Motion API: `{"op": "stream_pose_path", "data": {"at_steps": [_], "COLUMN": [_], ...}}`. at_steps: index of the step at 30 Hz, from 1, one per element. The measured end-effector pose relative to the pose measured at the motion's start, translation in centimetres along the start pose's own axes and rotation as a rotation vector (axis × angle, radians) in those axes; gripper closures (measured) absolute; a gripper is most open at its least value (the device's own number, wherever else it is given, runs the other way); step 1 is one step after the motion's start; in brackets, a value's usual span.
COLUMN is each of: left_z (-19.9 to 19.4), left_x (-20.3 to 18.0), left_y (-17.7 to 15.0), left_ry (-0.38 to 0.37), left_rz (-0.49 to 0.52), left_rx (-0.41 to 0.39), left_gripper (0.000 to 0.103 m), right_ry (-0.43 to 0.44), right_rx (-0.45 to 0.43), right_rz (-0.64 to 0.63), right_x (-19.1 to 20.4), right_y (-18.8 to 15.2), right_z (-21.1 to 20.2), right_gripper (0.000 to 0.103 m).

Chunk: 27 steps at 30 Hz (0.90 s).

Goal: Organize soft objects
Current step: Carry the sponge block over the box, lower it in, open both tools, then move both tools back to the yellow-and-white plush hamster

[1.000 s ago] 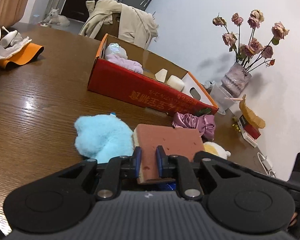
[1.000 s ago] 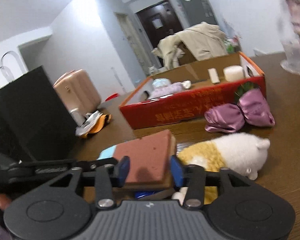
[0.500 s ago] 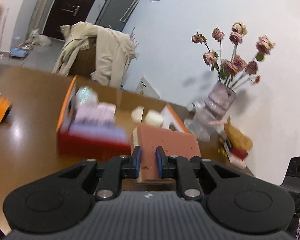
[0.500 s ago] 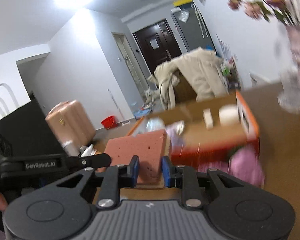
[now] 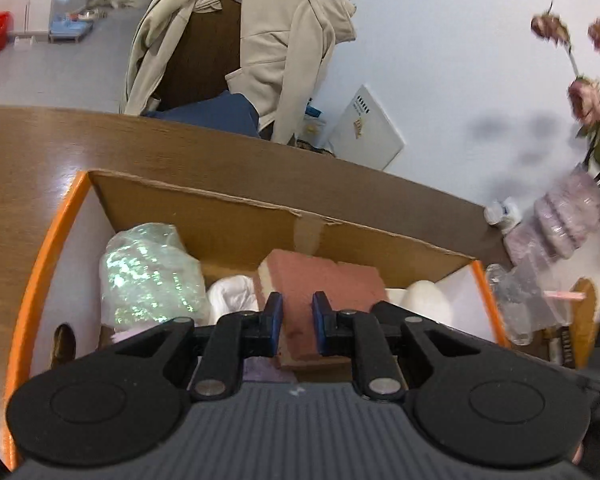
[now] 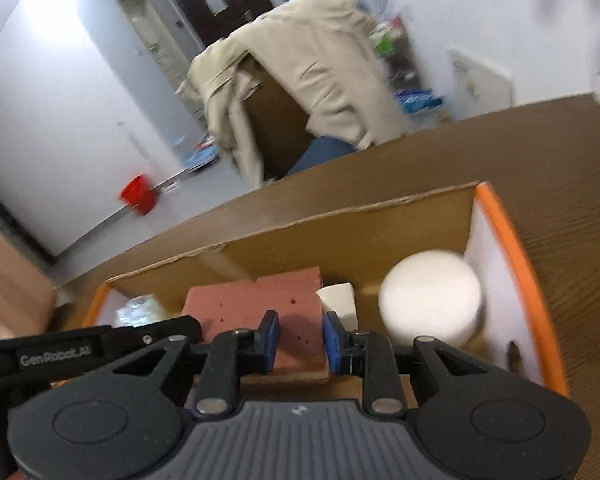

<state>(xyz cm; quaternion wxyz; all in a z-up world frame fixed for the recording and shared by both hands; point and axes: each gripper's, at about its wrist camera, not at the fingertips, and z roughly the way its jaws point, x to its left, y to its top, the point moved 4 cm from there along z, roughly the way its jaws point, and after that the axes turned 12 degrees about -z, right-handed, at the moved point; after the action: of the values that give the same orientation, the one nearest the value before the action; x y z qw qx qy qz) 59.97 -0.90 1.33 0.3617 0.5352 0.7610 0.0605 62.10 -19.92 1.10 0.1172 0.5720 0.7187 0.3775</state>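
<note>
Pink sponge [image 5: 320,280] now over cardboard box [image 5: 236,216], no more above bench; left gripper [image 5: 296,316] and right gripper [image 6: 300,340] both clamp it; right jaws just closed tighter. Next: lower, release.

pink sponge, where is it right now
The pink sponge is clamped by both claws above the open cardboard box, between the shiny wrapped bundle on its left and the white round block on its right.

Beige jacket [image 5: 260,40] slung over a far chair [image 5: 204,56], white walls [image 5: 440,60], red bucket [image 6: 138,196] on the grey floor [image 5: 60,72].
</note>
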Motion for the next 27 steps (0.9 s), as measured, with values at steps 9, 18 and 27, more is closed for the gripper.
{"op": "stream_pose_path", "data": {"at_steps": [9, 18, 27], "left_z": [1.2, -8.8, -20.8], "left_x": [-0.2, -1.3, -4.2], "left_y": [-0.1, -0.7, -4.3], "left_ry": [0.089, 0.036, 0.010], "left_rz": [0.093, 0.216, 0.294], "left_rx": [-0.065, -0.144, -0.273], "left_gripper": [0.045, 0.036, 0.034], "right_ry": [-0.156, -0.111, -0.163], "right_rx": [-0.051, -0.196, -0.275], "right_rz": [-0.155, -0.223, -0.289], "right_x": [2.5, 3.5, 4.5], "right_y": [-0.4, 1.3, -0.2], "right_z": [-0.2, -10.1, -22.7], "right_gripper": [0.076, 0.049, 0.036]}}
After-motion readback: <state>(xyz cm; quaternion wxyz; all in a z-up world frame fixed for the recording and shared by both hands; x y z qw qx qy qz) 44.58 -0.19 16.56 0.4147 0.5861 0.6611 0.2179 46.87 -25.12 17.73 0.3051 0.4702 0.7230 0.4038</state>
